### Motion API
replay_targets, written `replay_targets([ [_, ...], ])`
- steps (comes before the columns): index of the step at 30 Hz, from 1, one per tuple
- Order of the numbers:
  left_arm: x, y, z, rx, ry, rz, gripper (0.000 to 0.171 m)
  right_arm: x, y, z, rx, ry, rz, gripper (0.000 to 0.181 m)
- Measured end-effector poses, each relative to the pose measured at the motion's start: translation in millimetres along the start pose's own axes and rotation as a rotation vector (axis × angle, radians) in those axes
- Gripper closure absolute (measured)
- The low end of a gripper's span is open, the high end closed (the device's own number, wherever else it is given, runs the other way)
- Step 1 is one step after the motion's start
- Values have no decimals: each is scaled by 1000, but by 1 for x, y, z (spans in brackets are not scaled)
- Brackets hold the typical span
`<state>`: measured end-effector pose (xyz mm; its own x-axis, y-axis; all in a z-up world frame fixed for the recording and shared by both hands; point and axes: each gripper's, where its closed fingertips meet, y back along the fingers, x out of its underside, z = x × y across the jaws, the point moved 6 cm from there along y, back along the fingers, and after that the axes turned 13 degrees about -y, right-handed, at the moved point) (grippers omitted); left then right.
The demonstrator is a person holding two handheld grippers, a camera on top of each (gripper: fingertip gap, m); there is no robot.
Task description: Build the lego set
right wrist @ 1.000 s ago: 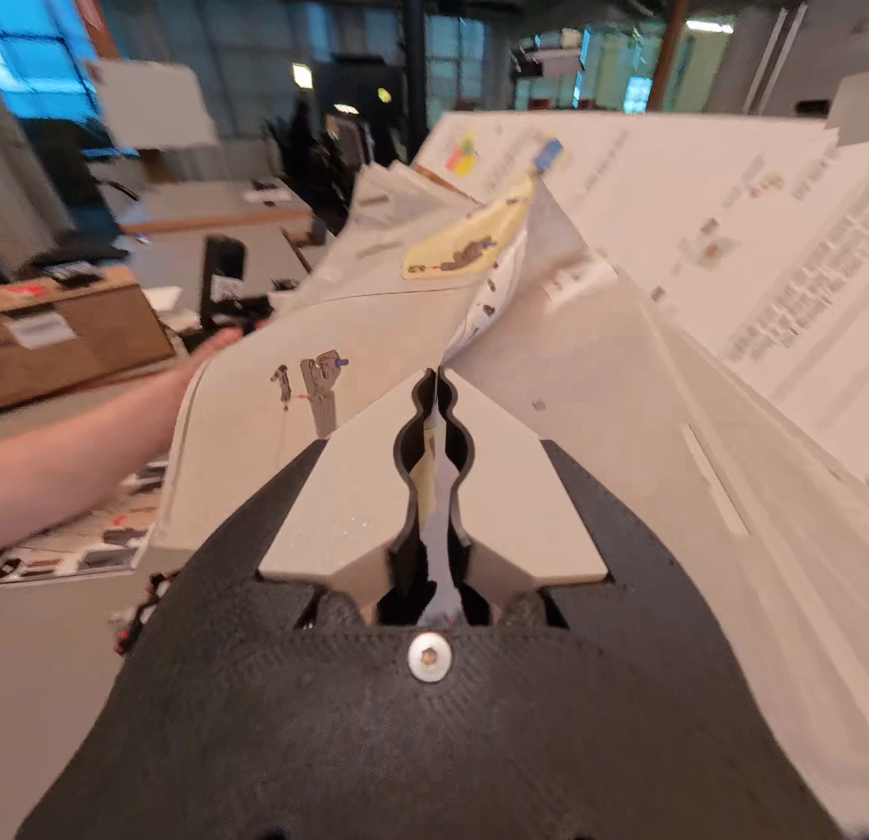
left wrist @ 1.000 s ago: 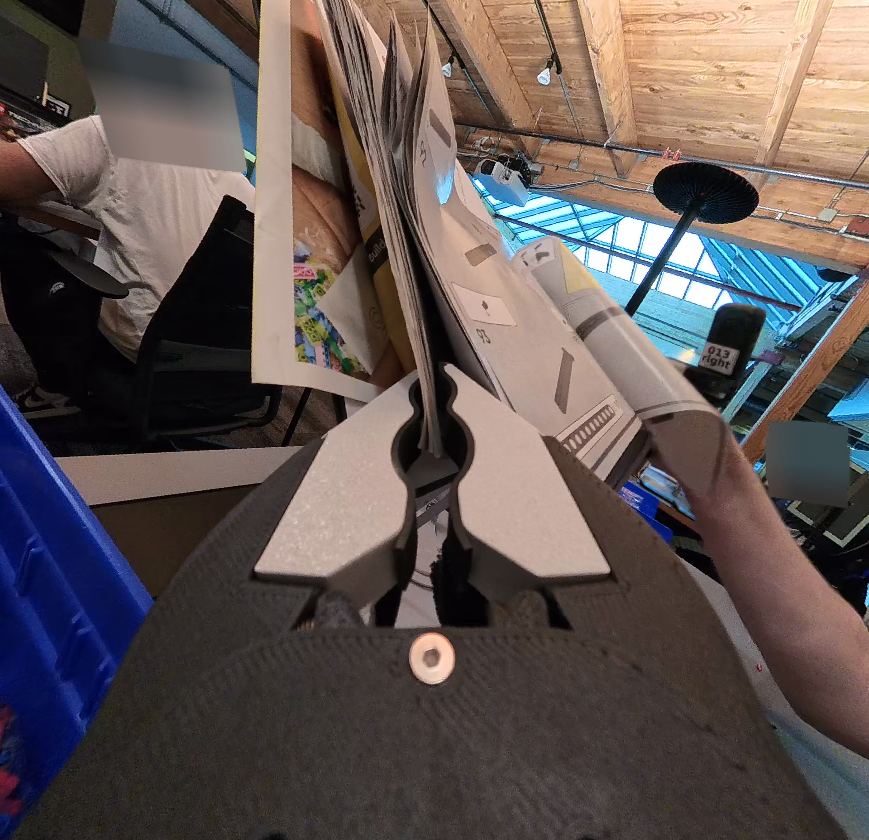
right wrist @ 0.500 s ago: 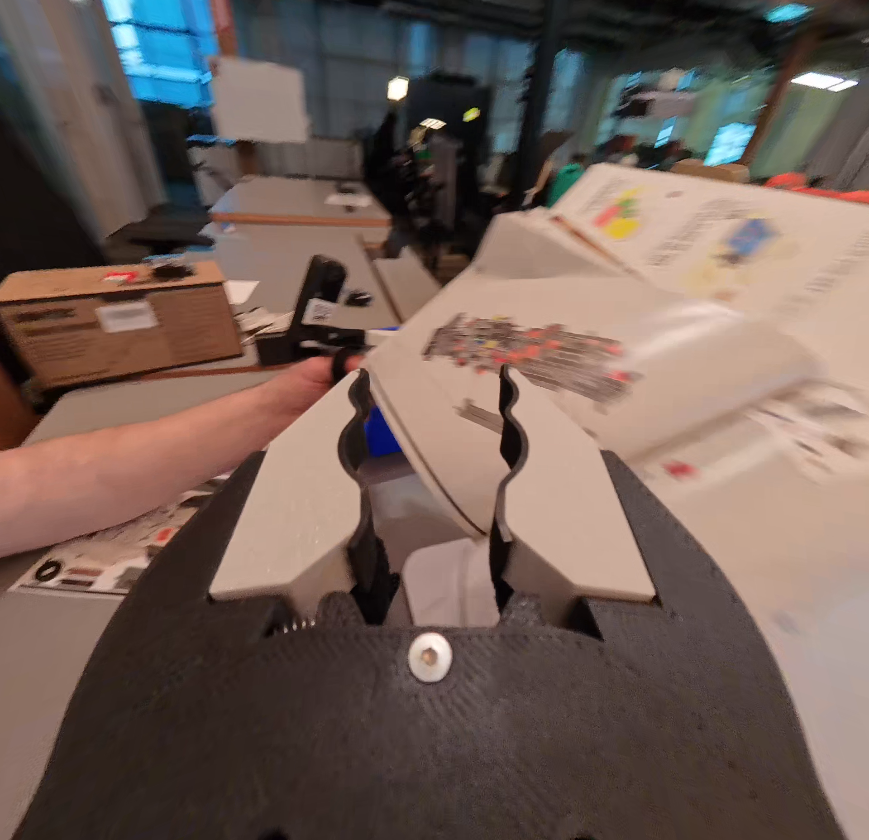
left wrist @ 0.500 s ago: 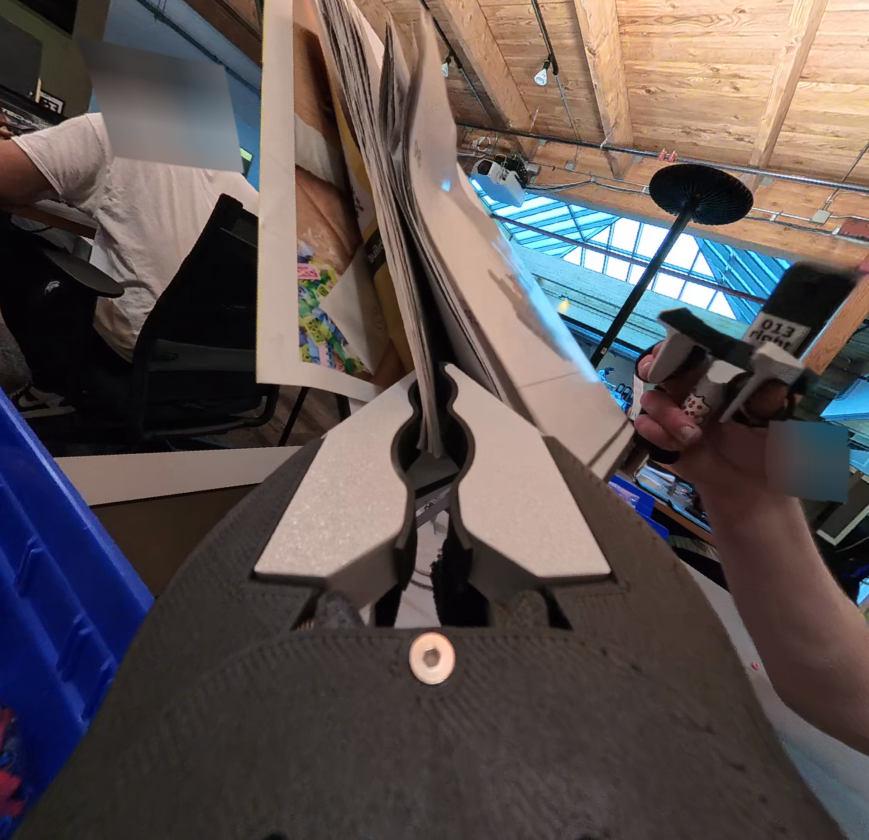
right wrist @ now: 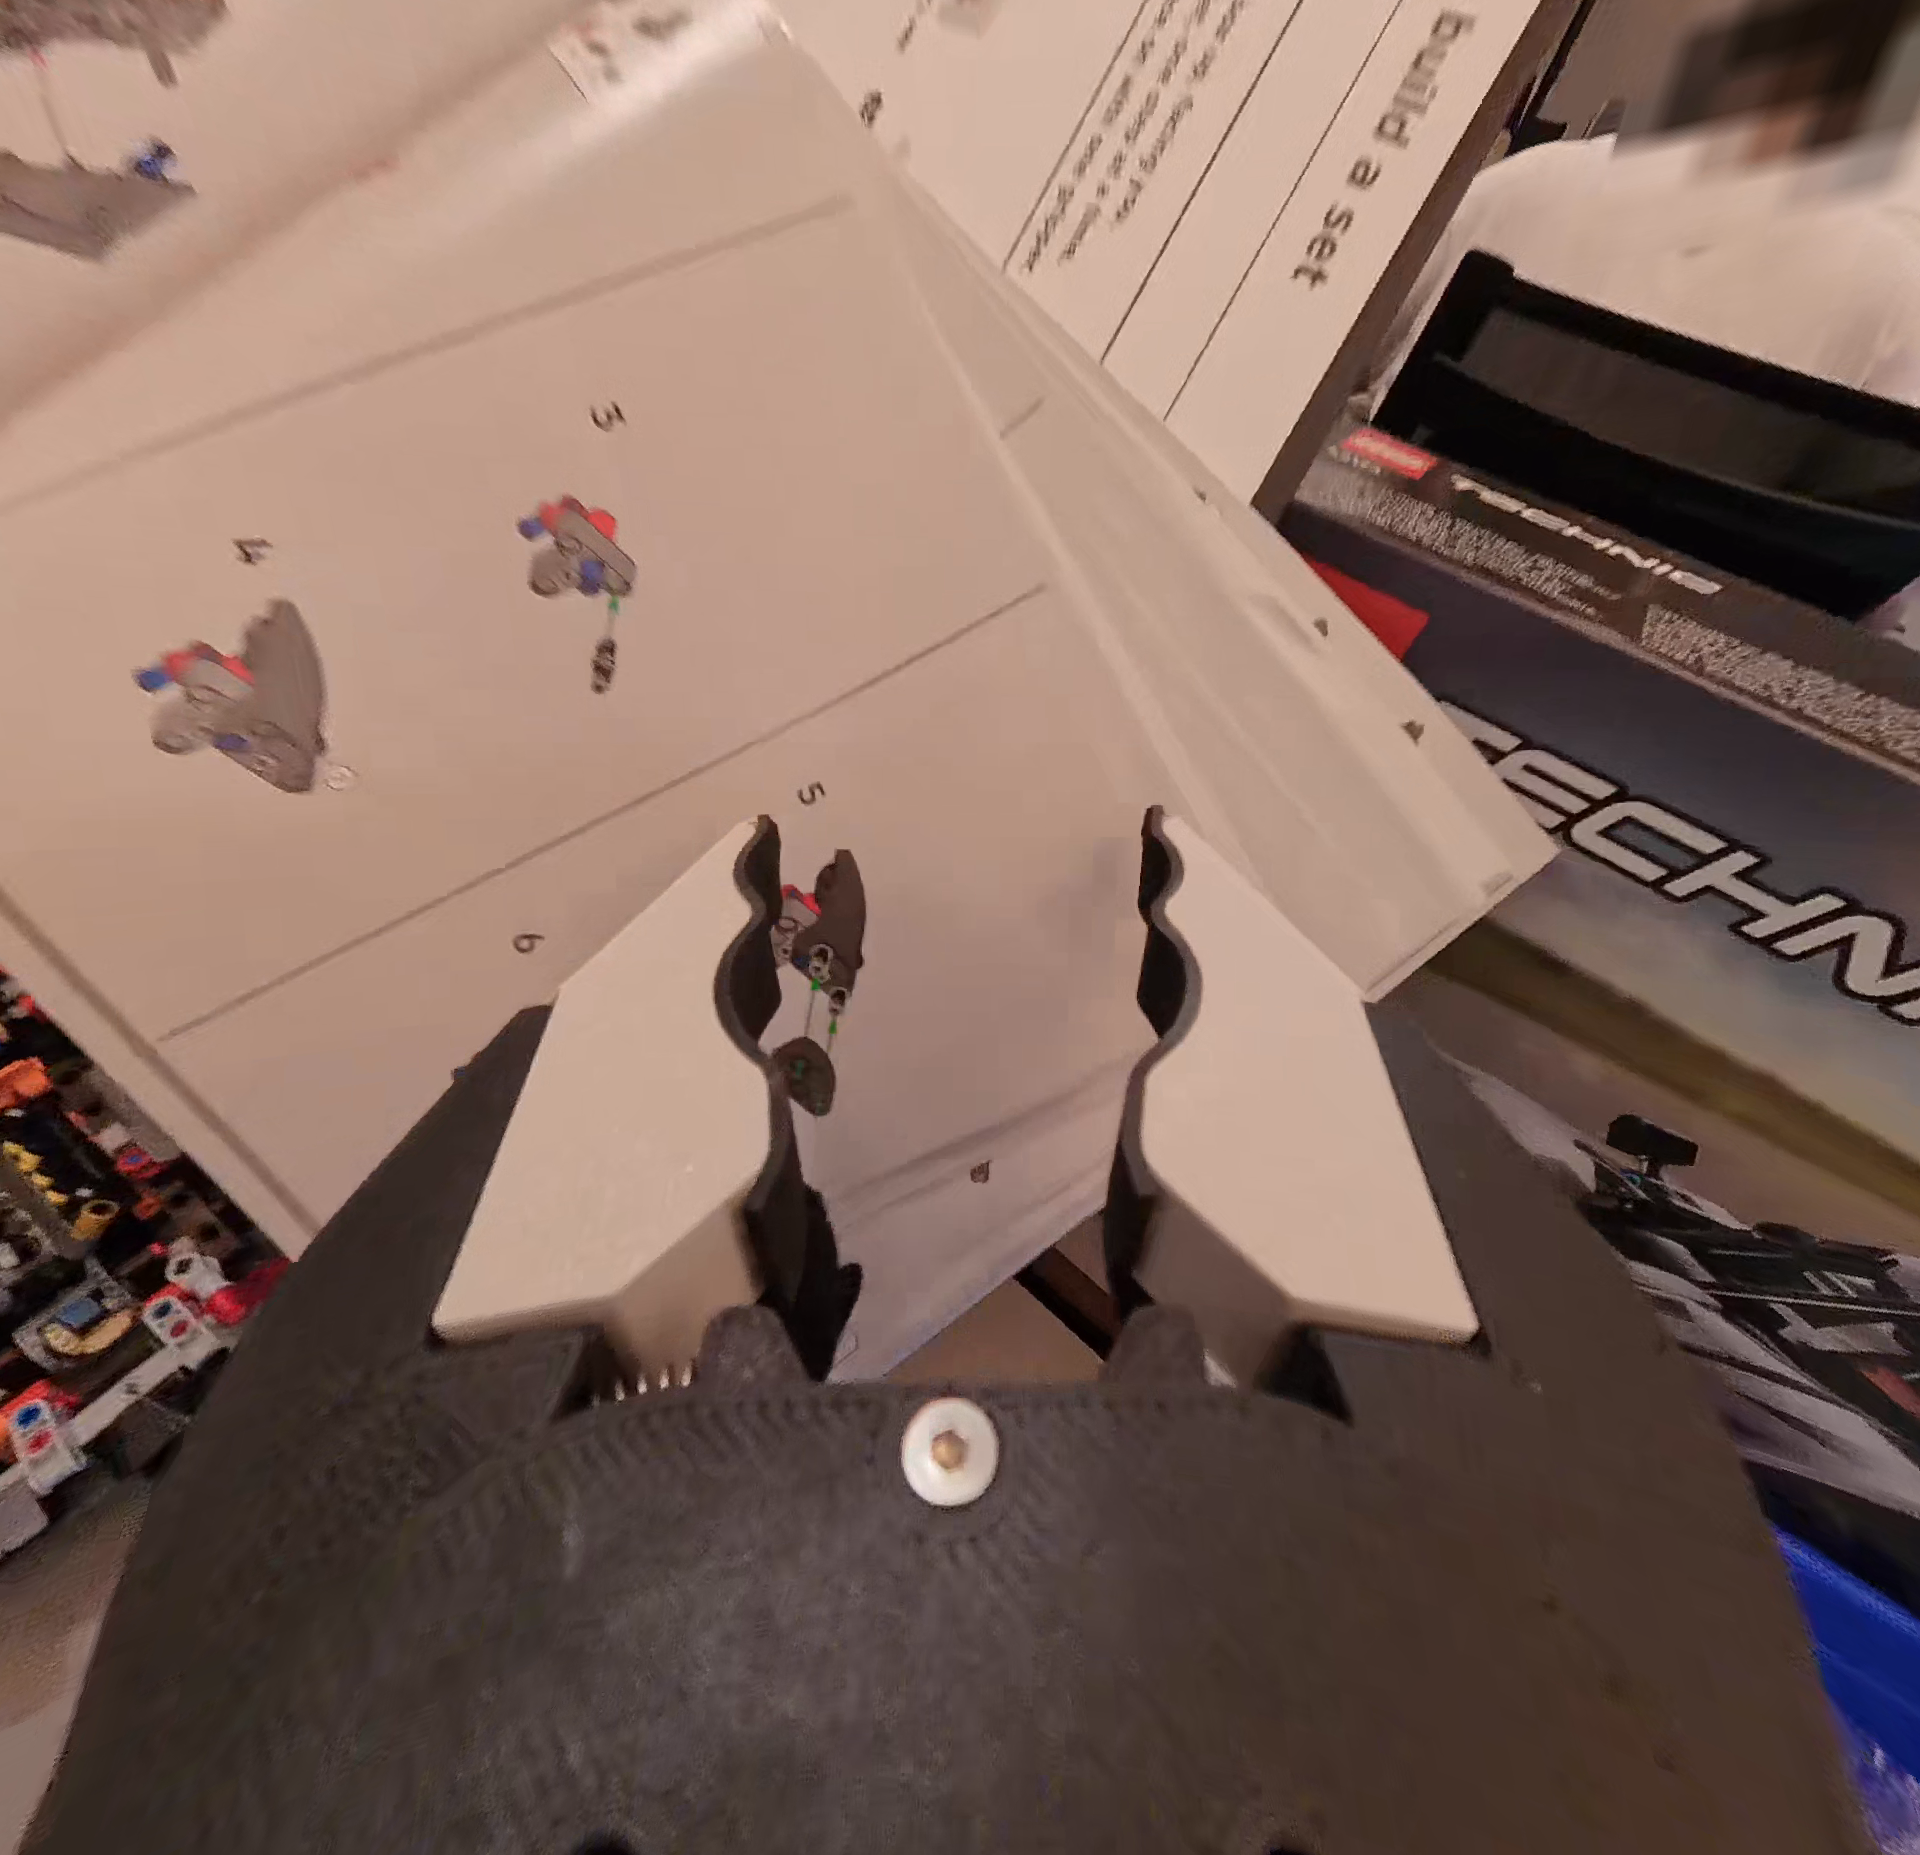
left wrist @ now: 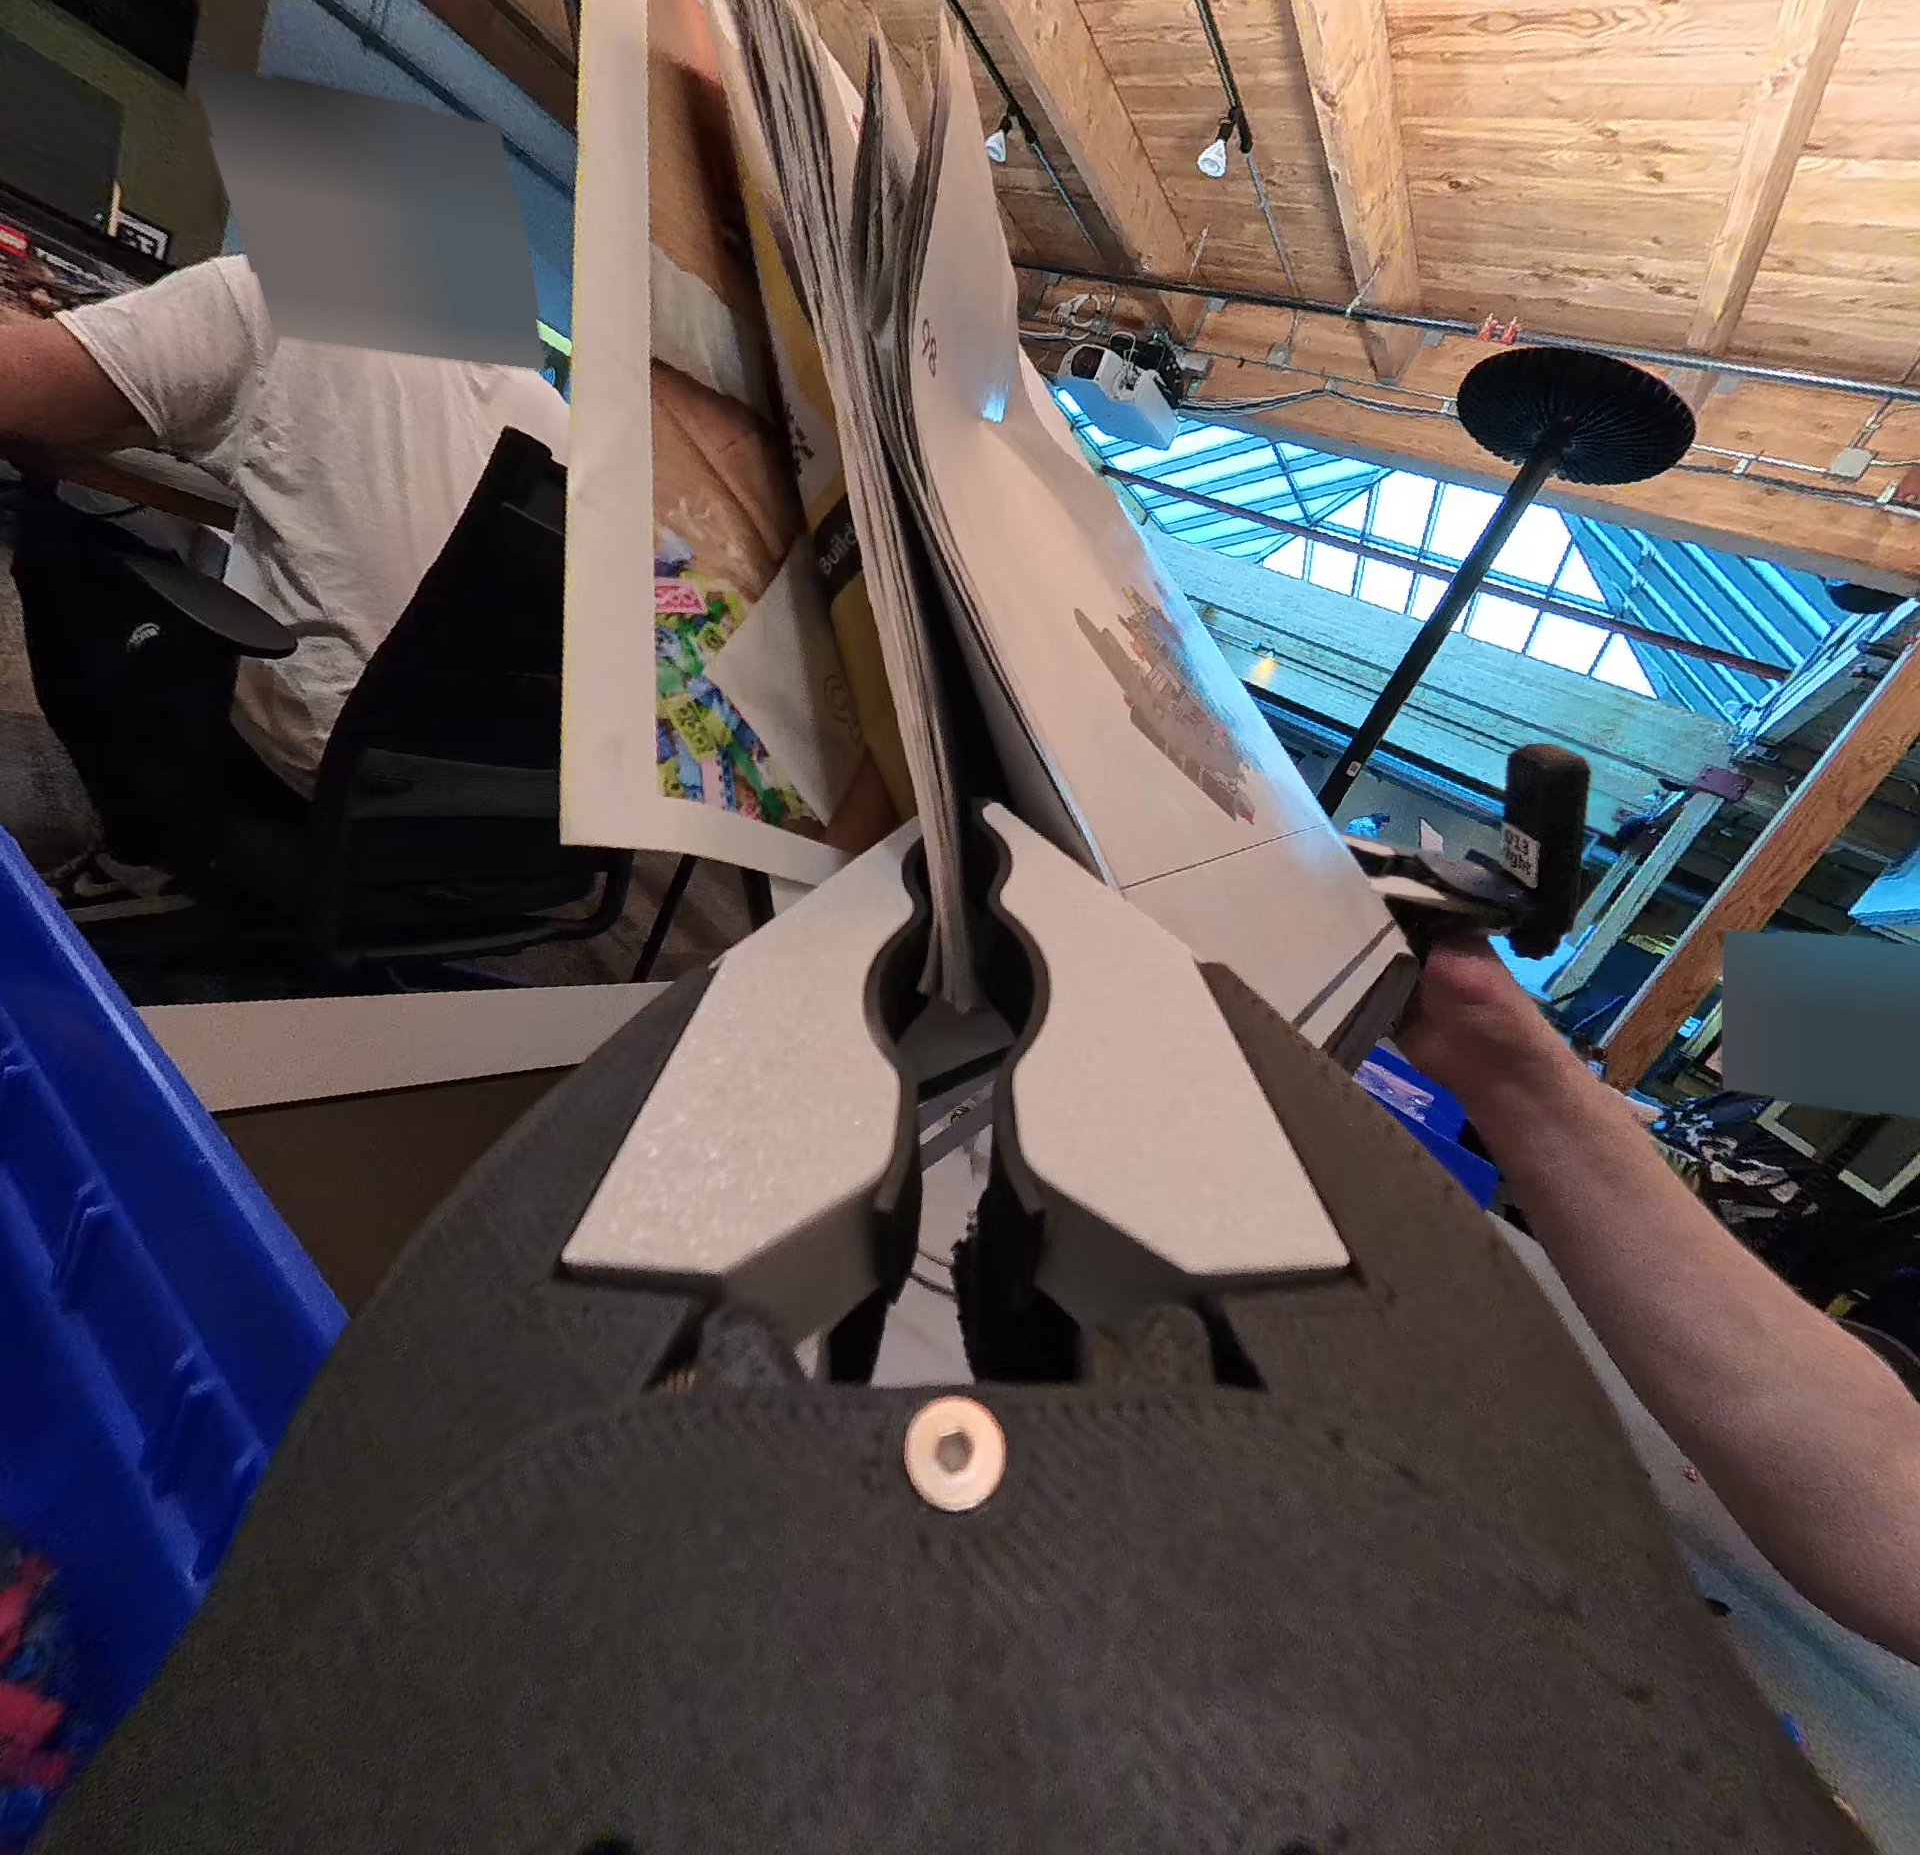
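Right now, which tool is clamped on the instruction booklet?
The left tool: its grey fingers pinch the white paper instruction booklet page stack. The right tool gapes open, pages only behind it.

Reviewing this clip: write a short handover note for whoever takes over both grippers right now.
Left gripper: shut on the instruction booklet, pinching a thick stack of pages, booklet raised upright.
Right gripper: jaws open, holding nothing, over an open page of build steps.
Things: loose lego pieces lie low on the left in the right wrist view; the set's box is to the right.
Done: booklet opened.
Left: no assembled model is visible; the building itself apparently remains.
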<state>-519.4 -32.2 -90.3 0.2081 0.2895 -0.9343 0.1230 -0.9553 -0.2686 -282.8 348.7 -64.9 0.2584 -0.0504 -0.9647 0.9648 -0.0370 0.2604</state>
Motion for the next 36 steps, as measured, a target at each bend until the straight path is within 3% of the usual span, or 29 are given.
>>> replay_targets([
  [12, 1, 0, 0, -1, -1, 3, 171, 8, -12, 0, 55, 87, 43, 133],
  [22, 1, 0, 0, 1, 1, 3, 171, 2, -11, 13, 25, 162, 76, 179],
  [24, 0, 0, 0, 2, -1, 4, 171, 0, -9, 18, 4, 163, 68, 181],
  [36, 0, 0, 0, 0, -1, 4, 171, -48, 14, 73, -437, -80, -91, 181],
])
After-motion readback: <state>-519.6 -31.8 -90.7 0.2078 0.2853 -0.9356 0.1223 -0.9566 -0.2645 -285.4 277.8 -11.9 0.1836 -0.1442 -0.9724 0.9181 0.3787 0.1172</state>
